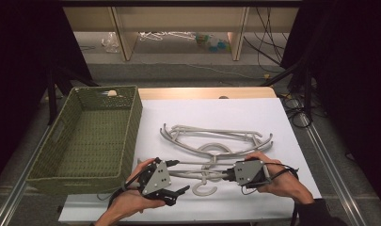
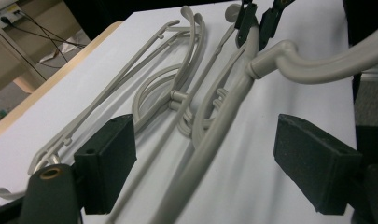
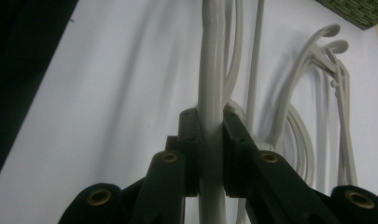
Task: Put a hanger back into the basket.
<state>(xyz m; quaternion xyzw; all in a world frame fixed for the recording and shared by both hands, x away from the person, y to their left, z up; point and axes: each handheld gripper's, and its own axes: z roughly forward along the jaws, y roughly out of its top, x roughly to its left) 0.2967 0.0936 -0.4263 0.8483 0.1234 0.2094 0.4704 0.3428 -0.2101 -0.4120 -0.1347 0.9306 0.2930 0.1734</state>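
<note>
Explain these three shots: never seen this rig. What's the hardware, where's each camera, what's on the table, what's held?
No robot arm here: a person holds a handheld two-jaw gripper in each hand. The high view looks down from above the person's side of the table; the other two pictures come from cameras riding on each gripper, looking along its black jaws.

On the white table top lie grey plastic hangers, with a green woven basket at the left.

The right gripper is shut on the arm of the near hanger, which sits squeezed between its pads. The left gripper is open: in its own view the same hanger's arm runs between the jaws, and the pads stand apart from it without touching.
</note>
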